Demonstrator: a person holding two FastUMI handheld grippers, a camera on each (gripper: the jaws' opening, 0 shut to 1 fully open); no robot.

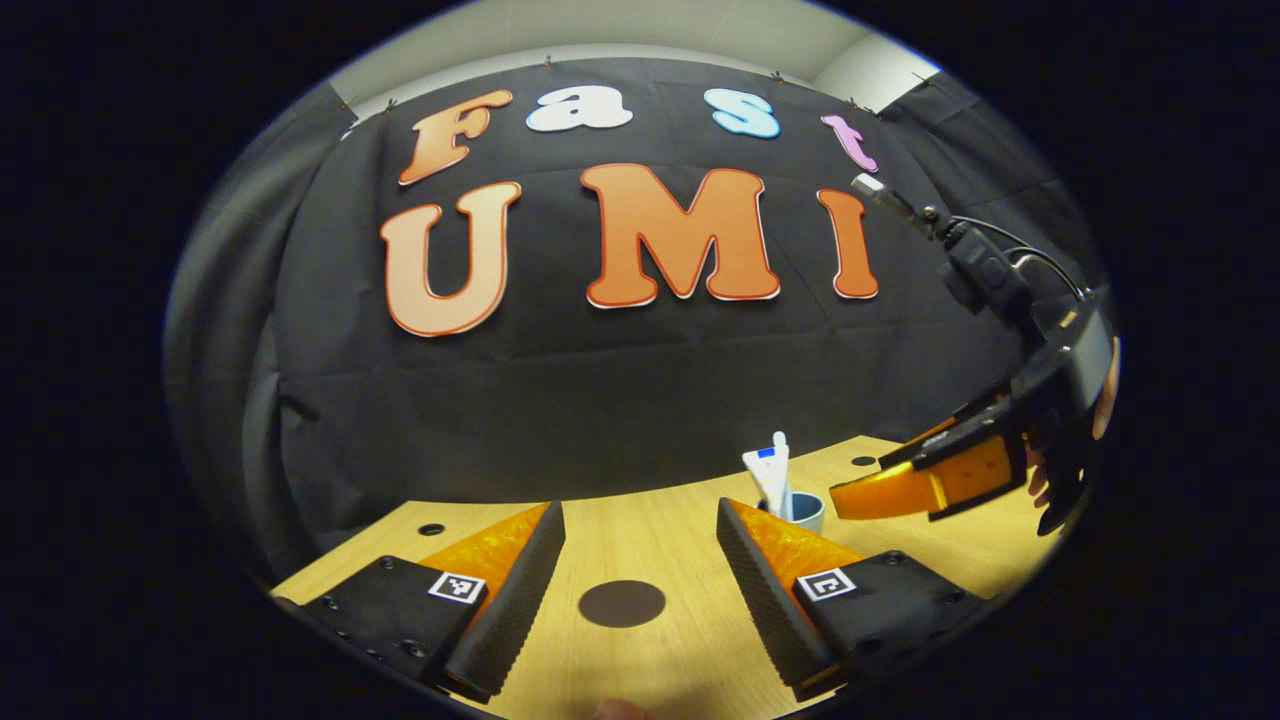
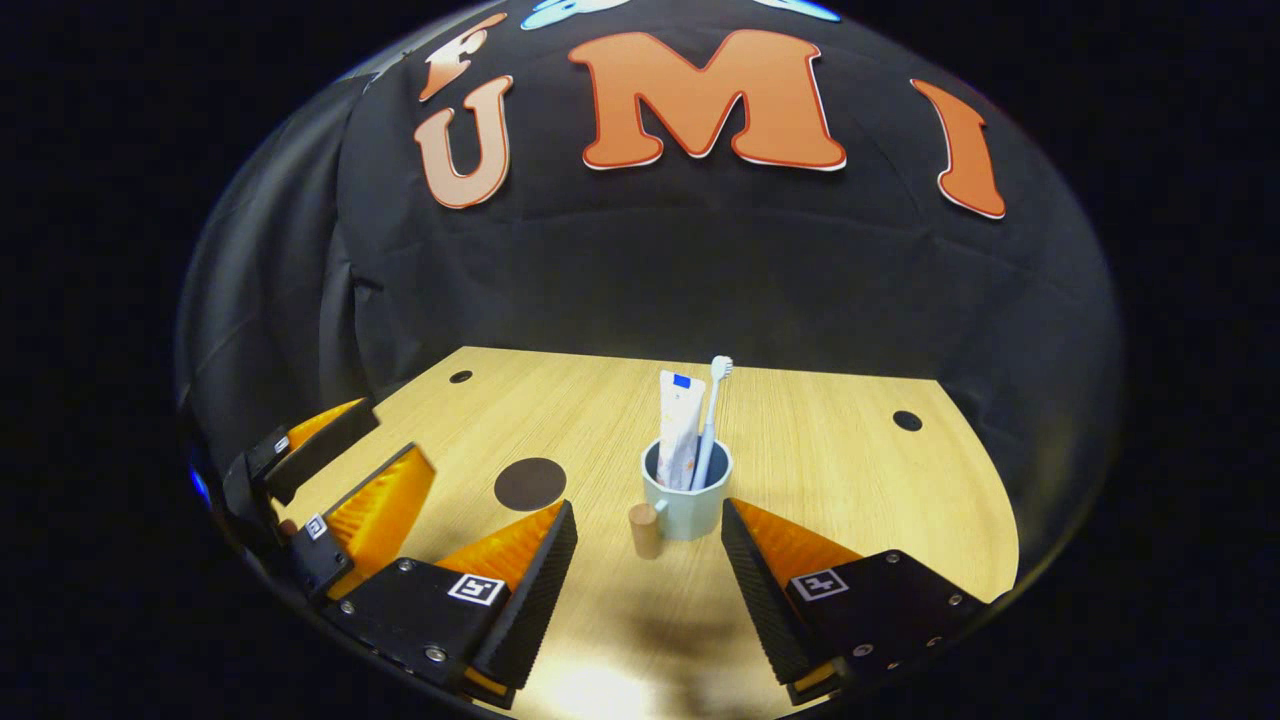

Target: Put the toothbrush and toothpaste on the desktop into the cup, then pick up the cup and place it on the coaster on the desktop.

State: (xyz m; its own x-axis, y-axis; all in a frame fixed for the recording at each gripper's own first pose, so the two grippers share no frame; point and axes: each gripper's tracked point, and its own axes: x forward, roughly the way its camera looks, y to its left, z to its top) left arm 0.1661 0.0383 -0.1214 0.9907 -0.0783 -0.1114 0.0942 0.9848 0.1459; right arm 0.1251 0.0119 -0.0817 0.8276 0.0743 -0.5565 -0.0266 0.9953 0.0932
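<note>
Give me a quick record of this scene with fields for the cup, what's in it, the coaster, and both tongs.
cup: pale blue mug with wooden handle, upright on the light wooden desktop
contents: white toothpaste tube and white toothbrush, both standing inside
coaster: dark round coaster, bare, left of the cup and apart from it
right tongs: open, facing the cup
left tongs: open, holding nothing

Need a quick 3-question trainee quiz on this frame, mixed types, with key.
1. True or false: the toothbrush and toothpaste stand in the cup.
2. The cup stands: A) on the coaster; B) on the bare desktop, apart from the coaster; C) held in the air.
3. Fill in: the right gripper is ____, with the cup just ahead of its fingers.

Key: 1 true; 2 B; 3 open.
</note>
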